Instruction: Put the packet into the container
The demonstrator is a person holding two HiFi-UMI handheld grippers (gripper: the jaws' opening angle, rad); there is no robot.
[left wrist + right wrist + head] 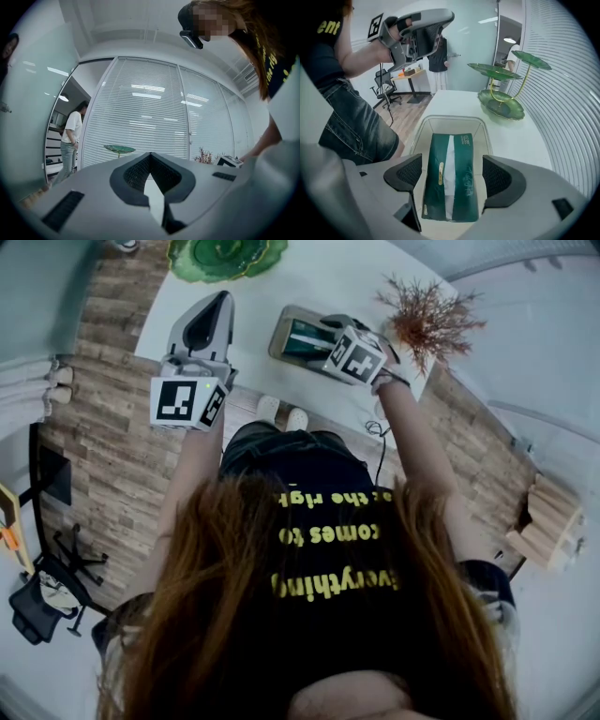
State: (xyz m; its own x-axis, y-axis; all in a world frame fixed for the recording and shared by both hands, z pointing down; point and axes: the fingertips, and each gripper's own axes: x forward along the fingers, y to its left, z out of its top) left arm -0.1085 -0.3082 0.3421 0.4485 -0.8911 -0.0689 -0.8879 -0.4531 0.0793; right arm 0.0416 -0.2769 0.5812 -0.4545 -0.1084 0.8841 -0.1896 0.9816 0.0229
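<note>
A dark green packet (451, 187) with a white stripe lies flat inside the clear rectangular container (450, 119) on the white table (520, 140). My right gripper (452, 174) hovers just over it, open, its dark pads (410, 171) wide on either side of the packet and not touching it. In the head view the packet (305, 337) shows in the container (281, 341) under the right gripper (330, 329). My left gripper (223, 298) is held up to the left, away from the container, shut with nothing in it (150, 157).
A green leaf-shaped dish stand (501, 101) sits farther along the table, past the container. A dried plant (427, 315) stands near the table's right end. The table edge runs close to the person's legs. Another person (70, 140) stands by shelves in the distance.
</note>
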